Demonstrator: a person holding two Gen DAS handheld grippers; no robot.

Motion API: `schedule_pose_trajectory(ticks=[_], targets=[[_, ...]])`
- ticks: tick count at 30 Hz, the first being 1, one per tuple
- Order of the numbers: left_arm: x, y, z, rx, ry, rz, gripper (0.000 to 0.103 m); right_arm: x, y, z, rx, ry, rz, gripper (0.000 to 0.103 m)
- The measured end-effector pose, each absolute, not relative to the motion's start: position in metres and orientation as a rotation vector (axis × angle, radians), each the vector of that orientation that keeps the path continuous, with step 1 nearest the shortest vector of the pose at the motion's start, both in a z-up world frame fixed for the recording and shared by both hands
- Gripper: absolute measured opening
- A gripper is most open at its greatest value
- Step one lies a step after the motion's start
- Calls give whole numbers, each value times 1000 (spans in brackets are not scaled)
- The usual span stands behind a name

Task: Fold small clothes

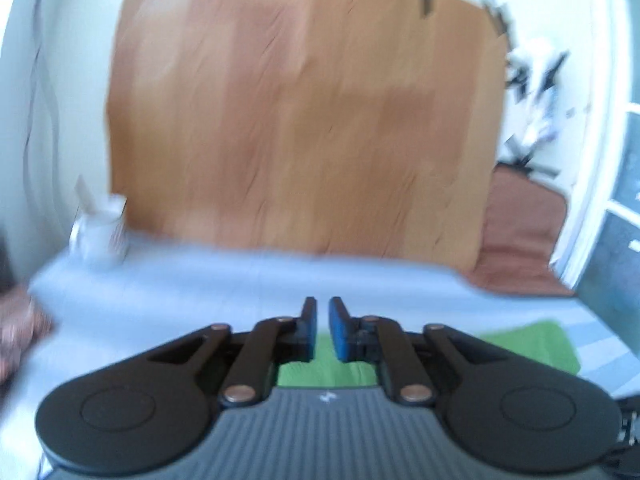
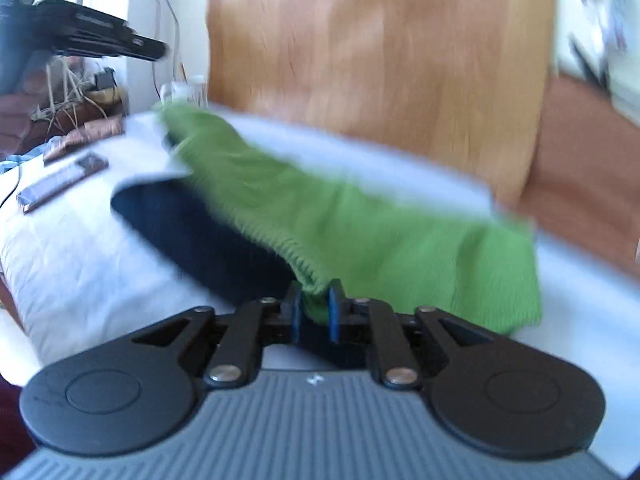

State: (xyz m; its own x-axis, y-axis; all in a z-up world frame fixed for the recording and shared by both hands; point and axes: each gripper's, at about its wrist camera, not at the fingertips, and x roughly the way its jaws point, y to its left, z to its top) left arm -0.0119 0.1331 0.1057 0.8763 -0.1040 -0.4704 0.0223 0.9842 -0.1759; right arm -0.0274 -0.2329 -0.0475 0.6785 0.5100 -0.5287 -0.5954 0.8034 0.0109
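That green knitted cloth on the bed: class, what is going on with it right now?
A person is working with two handheld tools over a white bed. The right tool has the ribbed edge of the green knitted cloth pinched between its blue pads, with a dark blue garment beneath. The left tool holds nothing, its pads standing slightly apart. Both views are motion-blurred, and the cloth lies loosely spread rather than neatly folded.

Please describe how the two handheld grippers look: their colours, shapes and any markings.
Both the left gripper and the right gripper look alike: black linkage arms with round metal rivets, blue pads on the fingers, two round black discs, and a grey ribbed body with a small white mark.
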Motion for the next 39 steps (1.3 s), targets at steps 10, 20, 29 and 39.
schedule_pose_trajectory(ticks=[10,20,29,39], targets=[[18,157,52,-260,658,57,90,-2,-327,-5,218,366,371,70],[47,146,29,-332,751,43,10,56,-338,-28,404,502,323,11],[44,124,21,-160,749,127,16,39,-347,-63,411,523,252,13],[11,131,77,-226,581,89,23,18,-389,-66,726,528,320,59]])
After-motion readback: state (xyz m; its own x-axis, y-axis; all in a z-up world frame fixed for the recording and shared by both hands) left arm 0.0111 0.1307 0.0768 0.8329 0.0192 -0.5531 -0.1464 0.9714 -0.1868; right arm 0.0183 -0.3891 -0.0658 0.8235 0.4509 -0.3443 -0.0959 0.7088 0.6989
